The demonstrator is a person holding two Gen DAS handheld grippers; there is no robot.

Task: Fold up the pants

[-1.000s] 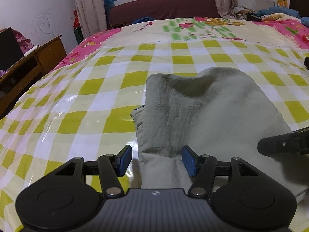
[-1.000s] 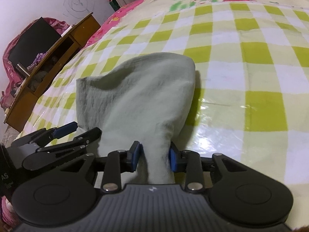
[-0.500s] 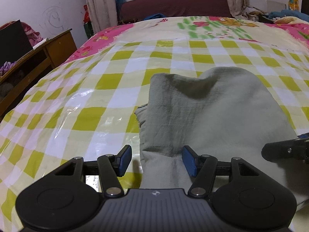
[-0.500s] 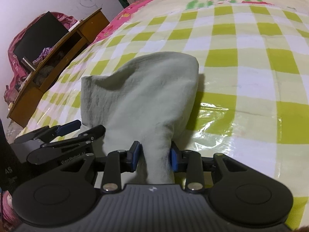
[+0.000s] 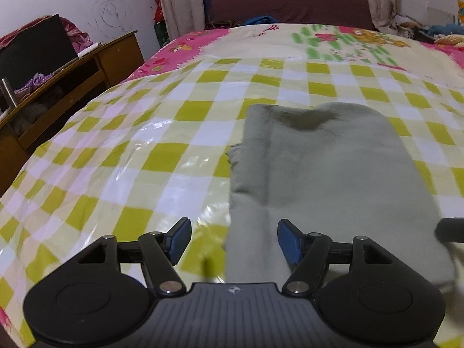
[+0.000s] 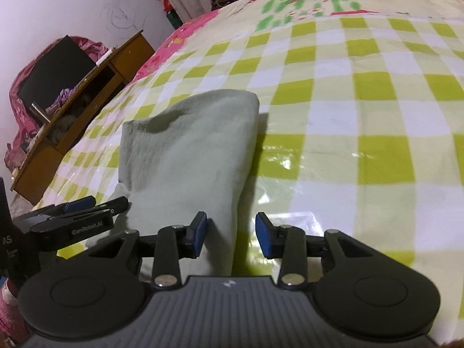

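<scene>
The pale grey-green pants (image 5: 327, 168) lie folded in a compact stack on the yellow-checked bed cover (image 5: 116, 174). My left gripper (image 5: 234, 242) is open over the stack's near left edge, with cloth lying between its blue pads. My right gripper (image 6: 232, 233) is open at the near right edge of the pants (image 6: 188, 150), with the cloth's edge between its pads and not pinched. The left gripper also shows in the right wrist view (image 6: 84, 207), at the left. A tip of the right gripper shows at the right edge of the left wrist view (image 5: 451, 233).
A wooden desk (image 5: 72, 72) with a black screen and clutter stands left of the bed. A maroon sofa (image 5: 290, 5) and curtains stand beyond the bed's far end. A pink floral sheet (image 5: 185, 46) shows past the checked cover.
My right gripper was shut on the pants' near edge and has opened, letting the cloth go. Both grippers have drawn back a little. The stack has settled flatter.
</scene>
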